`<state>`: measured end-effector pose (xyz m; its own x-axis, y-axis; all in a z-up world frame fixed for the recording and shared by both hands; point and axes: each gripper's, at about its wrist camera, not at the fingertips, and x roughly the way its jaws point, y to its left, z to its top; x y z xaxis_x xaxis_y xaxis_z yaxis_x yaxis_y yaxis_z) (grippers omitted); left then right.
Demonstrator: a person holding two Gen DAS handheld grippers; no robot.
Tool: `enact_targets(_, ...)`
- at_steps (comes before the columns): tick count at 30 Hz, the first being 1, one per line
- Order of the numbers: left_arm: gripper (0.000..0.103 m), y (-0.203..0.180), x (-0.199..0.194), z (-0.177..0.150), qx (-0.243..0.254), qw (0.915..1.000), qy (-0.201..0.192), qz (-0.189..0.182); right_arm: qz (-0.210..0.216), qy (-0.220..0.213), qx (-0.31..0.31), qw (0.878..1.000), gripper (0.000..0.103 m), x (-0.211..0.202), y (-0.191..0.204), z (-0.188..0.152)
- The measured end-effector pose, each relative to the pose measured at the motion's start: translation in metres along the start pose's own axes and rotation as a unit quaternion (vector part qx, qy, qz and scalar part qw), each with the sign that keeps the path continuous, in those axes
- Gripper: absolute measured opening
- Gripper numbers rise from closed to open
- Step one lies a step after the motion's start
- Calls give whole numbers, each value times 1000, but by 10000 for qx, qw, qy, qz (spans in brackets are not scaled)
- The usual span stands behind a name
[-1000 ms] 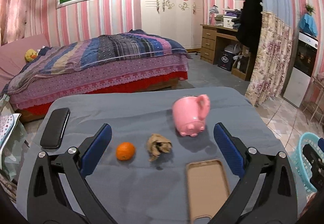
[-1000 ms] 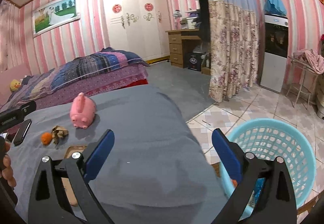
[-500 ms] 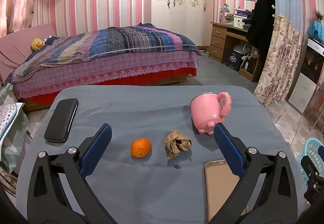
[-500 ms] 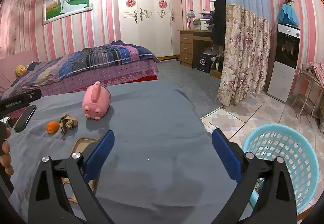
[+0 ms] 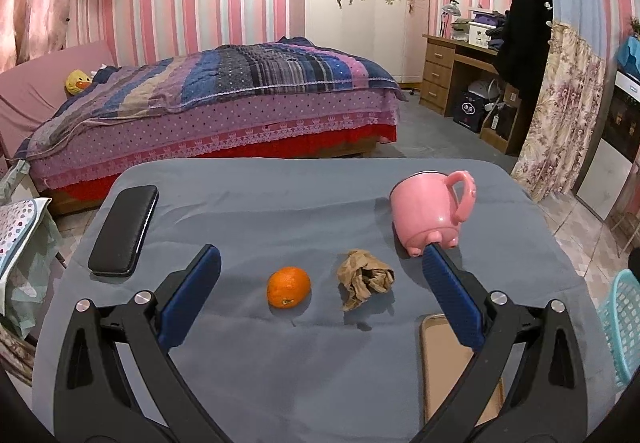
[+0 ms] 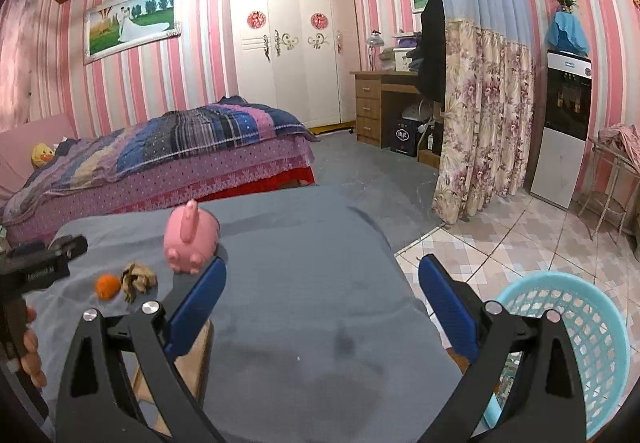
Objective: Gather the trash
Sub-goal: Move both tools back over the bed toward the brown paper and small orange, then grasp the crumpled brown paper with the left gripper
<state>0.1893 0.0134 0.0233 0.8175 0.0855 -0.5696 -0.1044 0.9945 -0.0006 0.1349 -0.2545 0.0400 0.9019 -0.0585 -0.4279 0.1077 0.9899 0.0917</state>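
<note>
A crumpled brown paper wad lies on the grey-covered table, right of an orange; both sit ahead of my left gripper, which is open and empty, its span taking in both. The right wrist view shows the paper wad and the orange far to the left. My right gripper hangs open and empty over the table's right part. A light blue mesh basket stands on the floor beside the table's right edge, and its rim shows as the basket in the left wrist view.
A pink pig-shaped mug lies on its side behind the paper. A black case rests at the table's far left, a tan phone near the front right. A bed stands beyond the table. A hand holds the left gripper's handle.
Both views have shifted: the left gripper turned left so the orange and paper now sit centred between its fingers. The right gripper swung left, away from the basket. Both stayed open.
</note>
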Motion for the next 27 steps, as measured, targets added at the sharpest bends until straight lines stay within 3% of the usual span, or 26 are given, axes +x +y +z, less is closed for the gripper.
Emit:
enact_targets(12,97,-2,18,-14,101,9995,283,113,-93,299,-51,9995,95,15,-8,-17)
enact_targets(22,97,-13,62,-41,405,9956,836,110,-215,615,83,9978,95,32,-32,-27)
enact_targets(27,91,-30,74,-43,587,9954,752,84,-151,713,201,9971,95,40,-39,-32)
